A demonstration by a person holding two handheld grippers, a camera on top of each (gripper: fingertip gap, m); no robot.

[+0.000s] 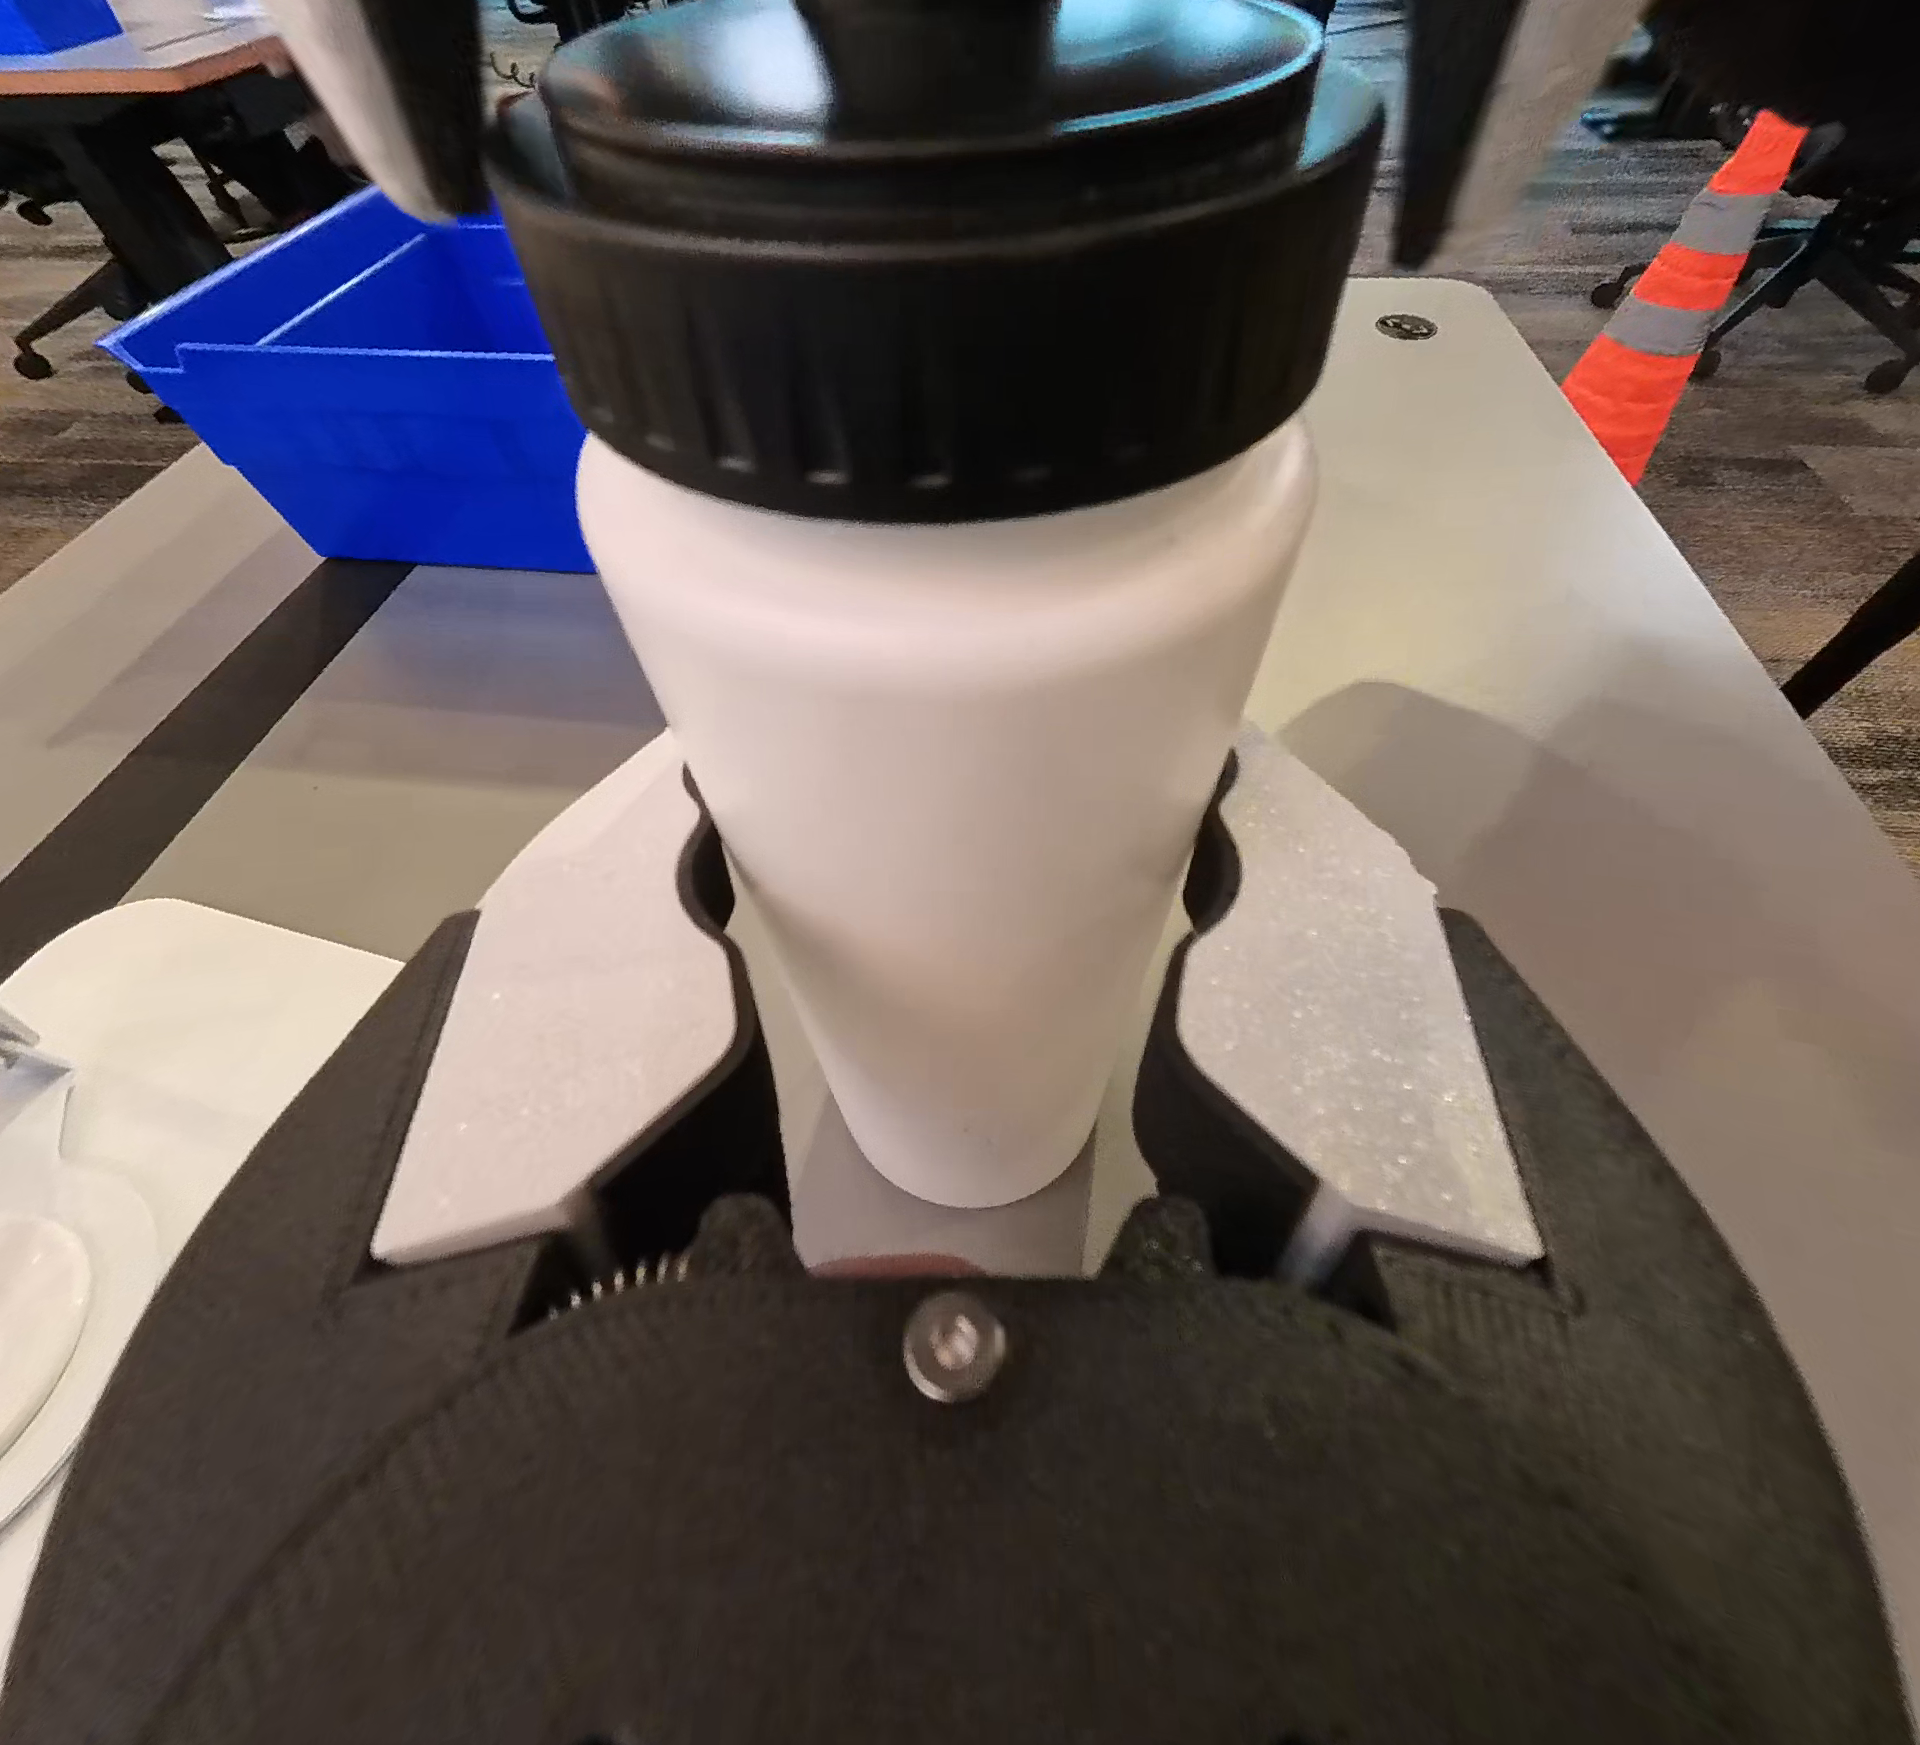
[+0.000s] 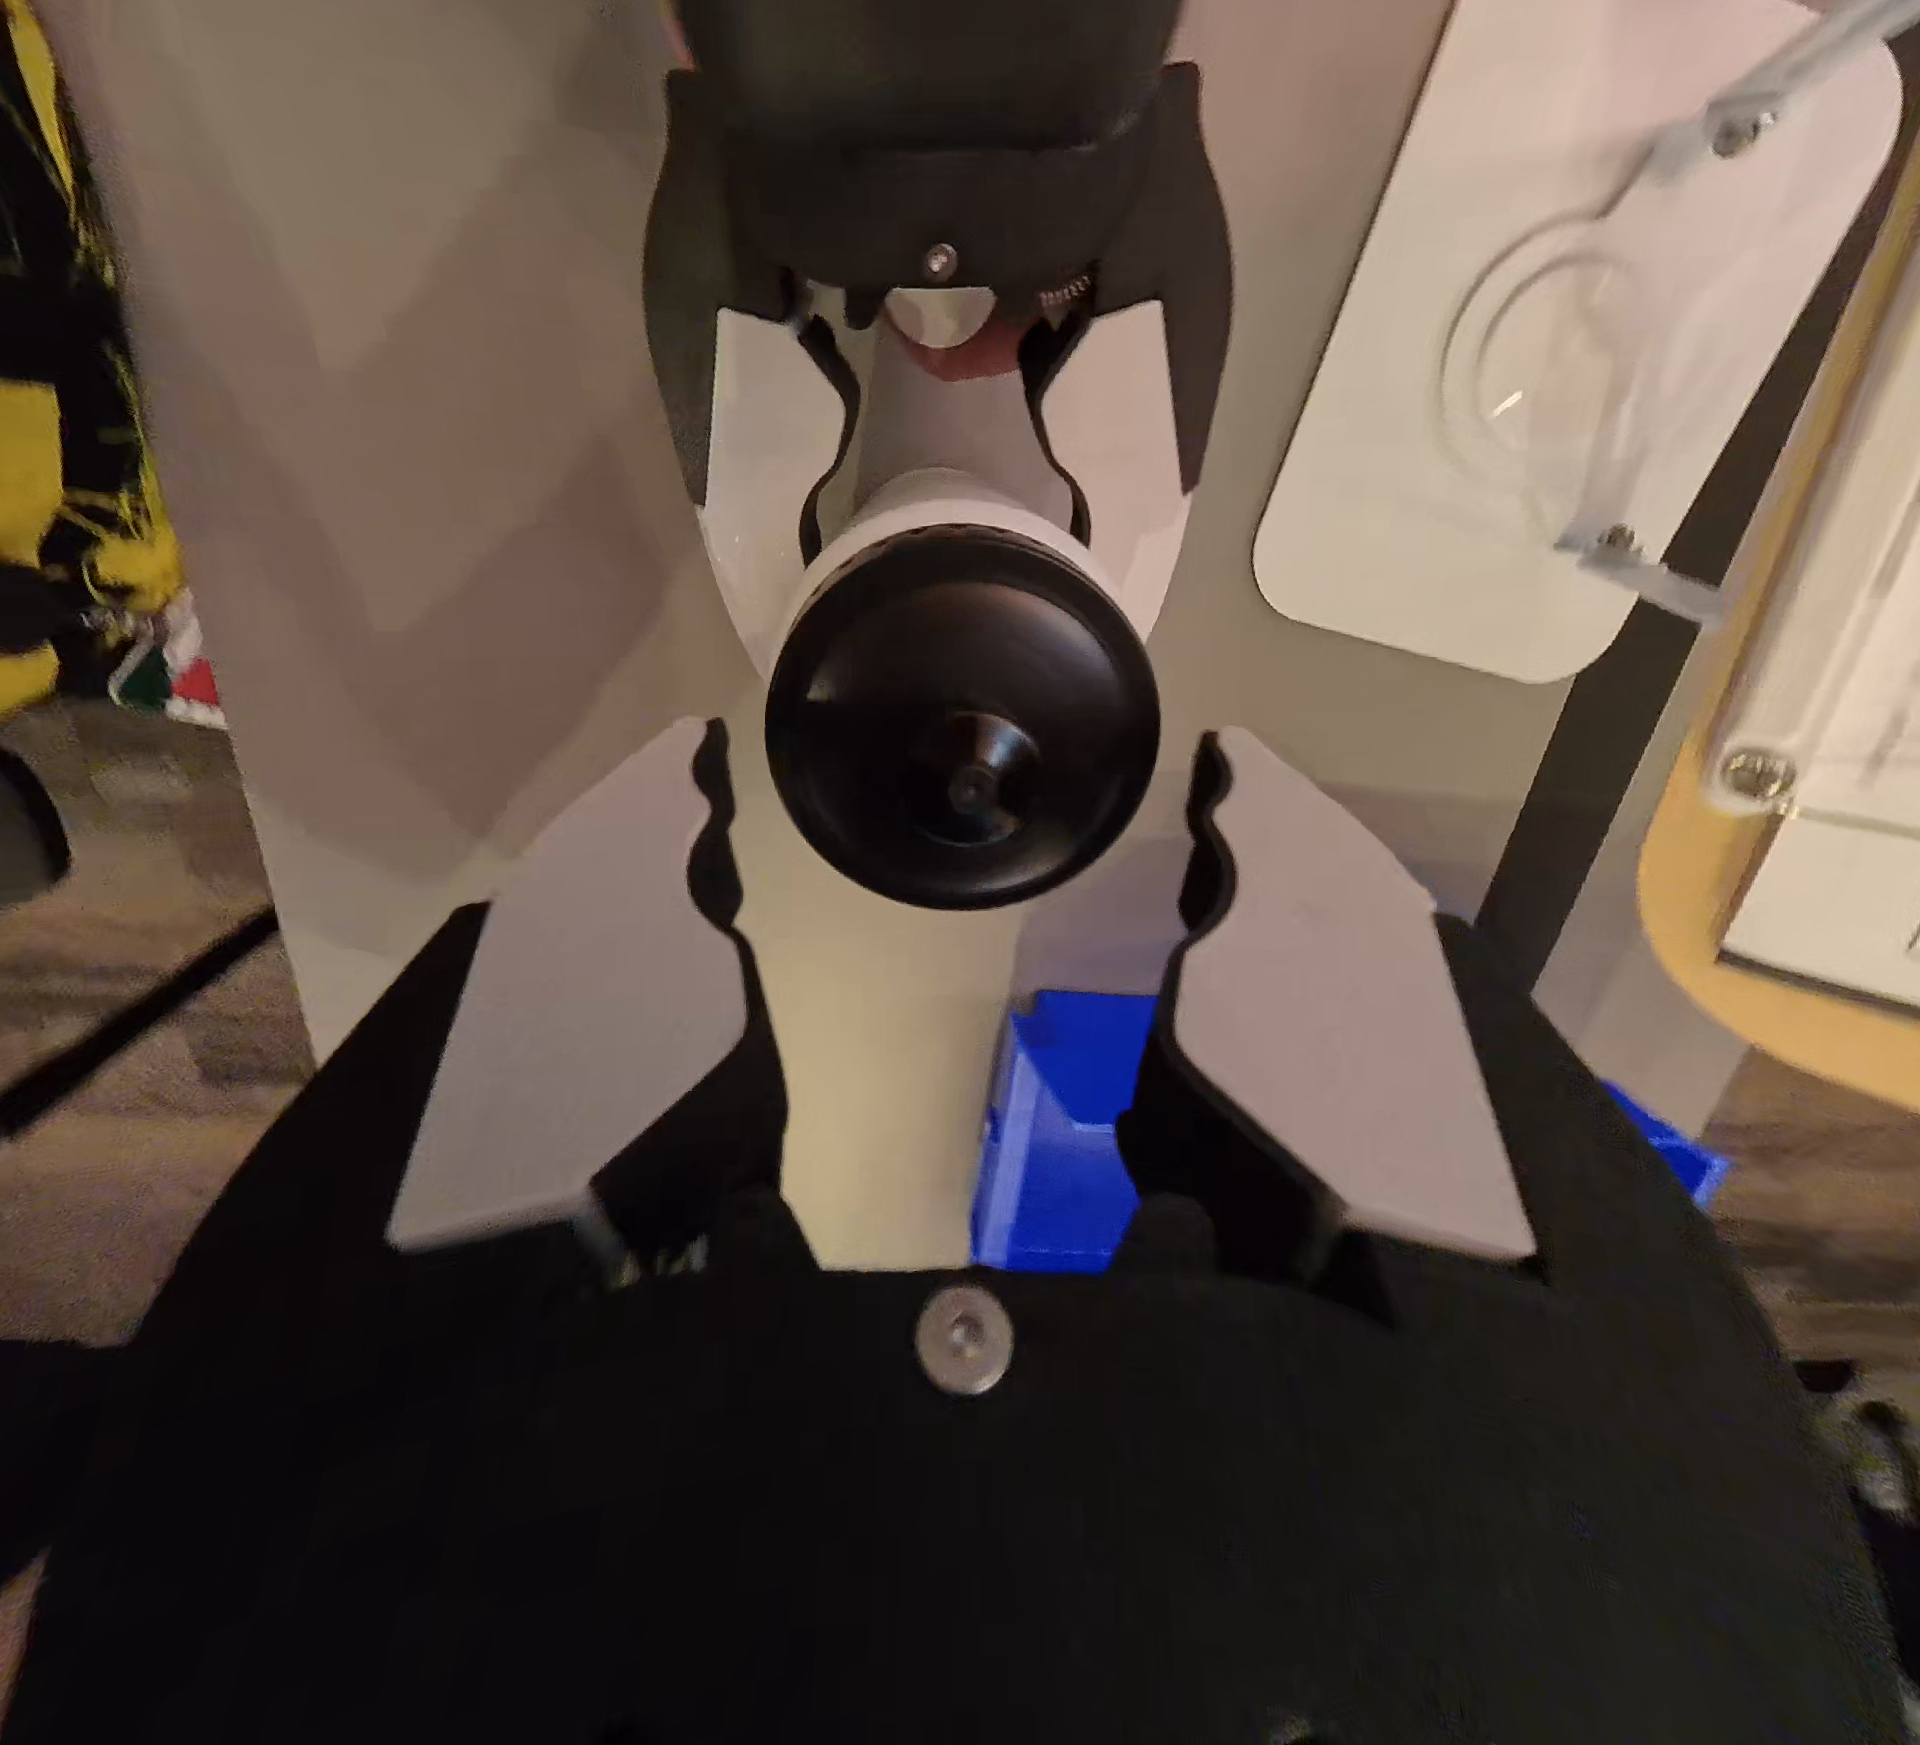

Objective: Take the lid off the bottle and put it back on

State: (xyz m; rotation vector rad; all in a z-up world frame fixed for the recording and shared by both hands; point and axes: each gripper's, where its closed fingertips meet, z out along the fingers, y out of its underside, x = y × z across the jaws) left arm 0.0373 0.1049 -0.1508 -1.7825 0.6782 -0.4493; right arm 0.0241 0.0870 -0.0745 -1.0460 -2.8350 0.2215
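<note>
A white bottle (image 1: 956,656) with a ribbed black lid (image 1: 935,365) stands upright on the table. The lid has a spout on top and sits on the bottle's neck. My left gripper (image 1: 961,822) is shut on the bottle's lower body from the side. It also shows in the right wrist view (image 2: 951,511), clamped on the bottle (image 2: 935,500). My right gripper (image 2: 961,745) points down from above, open, with a finger on each side of the lid (image 2: 883,656) and a gap on both sides. Its fingers (image 1: 416,85) flank the lid in the left wrist view.
A blue bin (image 1: 364,407) stands on the light grey table (image 1: 1455,552) behind the bottle to the left. An orange cone (image 1: 1683,282) stands on the floor past the table's right edge. A white board with a clear holder (image 2: 1455,345) lies beside the bottle.
</note>
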